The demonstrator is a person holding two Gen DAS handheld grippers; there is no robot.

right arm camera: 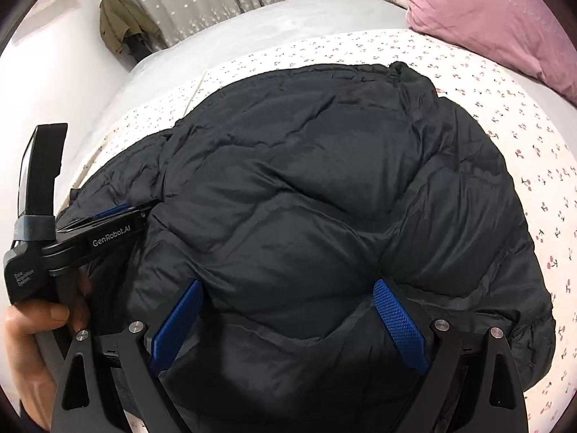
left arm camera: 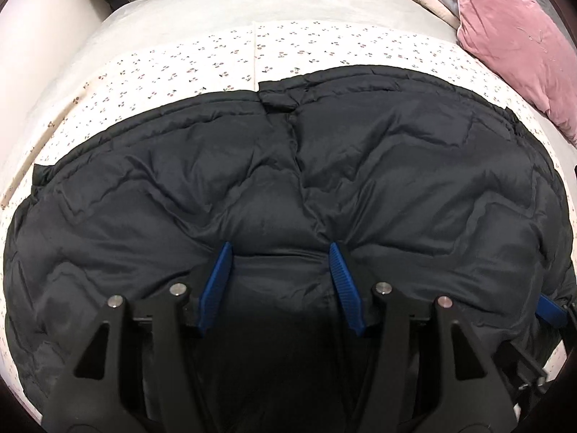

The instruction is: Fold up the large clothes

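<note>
One black quilted coat [left arm camera: 288, 180] spread flat on cherry-print sheet [left arm camera: 202, 61], filling most of both views. Two grippers over near edge: left gripper [left arm camera: 279, 256] part open, blue pads [left arm camera: 216, 281] pressed into puffed fabric, a bulge of coat between them, grip on it cannot be told; right gripper [right arm camera: 288, 303] spread wider, padding bulging between, not clamped. One hand [right arm camera: 32, 328] on left handle. One pink pillow [left arm camera: 512, 43], one olive jacket [right arm camera: 122, 25] hung beyond

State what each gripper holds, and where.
Unclear: the left gripper and right gripper each straddle the near edge of the black jacket, jaws apart.
</note>
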